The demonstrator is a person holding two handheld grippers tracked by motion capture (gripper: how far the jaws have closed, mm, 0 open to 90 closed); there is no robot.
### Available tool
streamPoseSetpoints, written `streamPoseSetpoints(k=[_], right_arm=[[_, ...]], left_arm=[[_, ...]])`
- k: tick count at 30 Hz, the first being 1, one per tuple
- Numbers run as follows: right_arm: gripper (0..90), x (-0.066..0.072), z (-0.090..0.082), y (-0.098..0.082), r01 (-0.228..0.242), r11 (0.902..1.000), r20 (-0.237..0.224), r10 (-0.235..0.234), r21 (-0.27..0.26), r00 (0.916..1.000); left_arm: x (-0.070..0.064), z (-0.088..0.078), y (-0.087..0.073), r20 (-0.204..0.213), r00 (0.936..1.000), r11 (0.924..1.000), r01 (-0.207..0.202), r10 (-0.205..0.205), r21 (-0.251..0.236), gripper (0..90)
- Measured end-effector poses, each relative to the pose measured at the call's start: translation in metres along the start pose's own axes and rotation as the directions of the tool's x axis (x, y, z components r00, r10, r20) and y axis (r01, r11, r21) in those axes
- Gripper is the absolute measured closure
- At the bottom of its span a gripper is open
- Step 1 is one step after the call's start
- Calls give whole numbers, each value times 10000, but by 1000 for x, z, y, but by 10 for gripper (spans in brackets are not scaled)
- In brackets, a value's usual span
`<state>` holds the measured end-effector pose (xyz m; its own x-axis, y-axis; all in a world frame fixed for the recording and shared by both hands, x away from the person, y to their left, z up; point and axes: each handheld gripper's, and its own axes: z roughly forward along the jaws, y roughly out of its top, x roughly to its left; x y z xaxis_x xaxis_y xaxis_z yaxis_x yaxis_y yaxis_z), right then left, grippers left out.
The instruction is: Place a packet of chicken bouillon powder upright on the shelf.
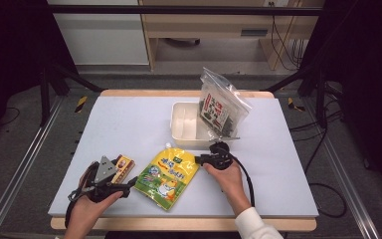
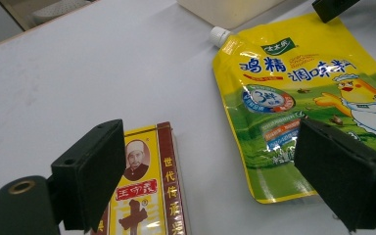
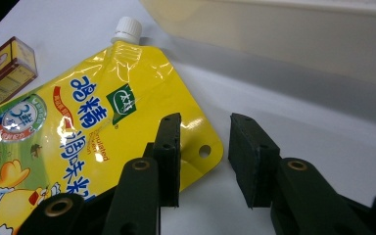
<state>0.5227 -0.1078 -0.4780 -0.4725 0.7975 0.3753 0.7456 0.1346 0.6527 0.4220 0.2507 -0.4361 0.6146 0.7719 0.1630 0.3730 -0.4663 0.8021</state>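
My right gripper (image 1: 202,159) sits at the top right corner of the yellow pouch (image 1: 168,175), which lies flat on the white mat (image 1: 129,124), its white cap (image 3: 126,28) pointing toward the tray (image 1: 185,130). In the right gripper view the jaws stand a little apart with nothing between them: one jaw hangs over the pouch's corner by the punched hole, the other over bare mat. My left gripper (image 1: 129,185) rests low at the pouch's lower left edge with its jaws wide, empty. In the left gripper view one jaw is over the small box (image 2: 147,191) and the other over the pouch's bottom edge. A bag (image 1: 222,107) of dark stuff leans in the tray, just beyond my right hand (image 1: 227,175).
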Motion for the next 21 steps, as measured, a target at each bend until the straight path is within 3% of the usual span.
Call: streamPoseSetpoints(k=[3,8,11,15,21], right_arm=[[666,2,1,0,-61,10000,-236,60,-18,9997],[698,6,0,1,82,9999,-78,-83,-129,9999],[818,8,-2,1,413,9988,241,-406,-274,9989],[893,11,-5,2,622,9975,280,-613,-330,9977],[900,20,-11,4,1186,9924,330,-1175,-335,9925]], left_arm=[[0,0,0,6,10000,10000,0,0,-2,118],[-1,1,0,0,10000,10000,53,-53,-50,118],[-1,1,0,8,10000,10000,33,-33,-37,118],[-1,1,0,5,10000,10000,43,-43,-45,118],[0,0,0,2,10000,10000,11,-11,-23,118]])
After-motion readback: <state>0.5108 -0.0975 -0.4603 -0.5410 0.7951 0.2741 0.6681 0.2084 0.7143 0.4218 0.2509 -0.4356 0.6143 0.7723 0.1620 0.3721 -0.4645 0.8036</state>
